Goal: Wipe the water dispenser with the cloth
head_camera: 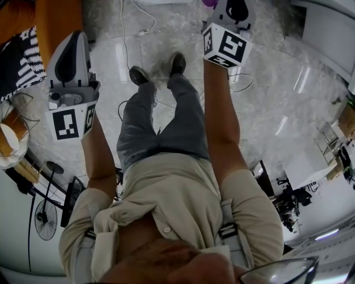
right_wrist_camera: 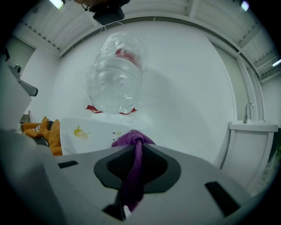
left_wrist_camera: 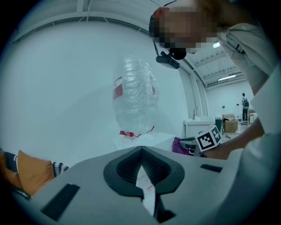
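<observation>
The water dispenser (right_wrist_camera: 90, 132) is a white cabinet with a clear upturned bottle (right_wrist_camera: 115, 77) on top, straight ahead in the right gripper view. In the left gripper view the bottle (left_wrist_camera: 134, 94) and the white dispenser top (left_wrist_camera: 140, 139) also show. My right gripper (right_wrist_camera: 135, 147) is shut on a purple cloth (right_wrist_camera: 131, 169), which bunches above the jaws and hangs down between them, a short way in front of the dispenser. My left gripper (left_wrist_camera: 141, 151) is shut with nothing in it. In the head view the left gripper (head_camera: 69, 55) is at the left and the right gripper (head_camera: 236, 11) at the top edge.
A white sink (right_wrist_camera: 252, 127) with a tap stands to the right of the dispenser. Orange cushions (right_wrist_camera: 48, 132) lie to its left. Cables (head_camera: 133, 28) trail over the glossy floor by the person's feet (head_camera: 158, 69). Boxes (left_wrist_camera: 230, 123) stand far off at the right.
</observation>
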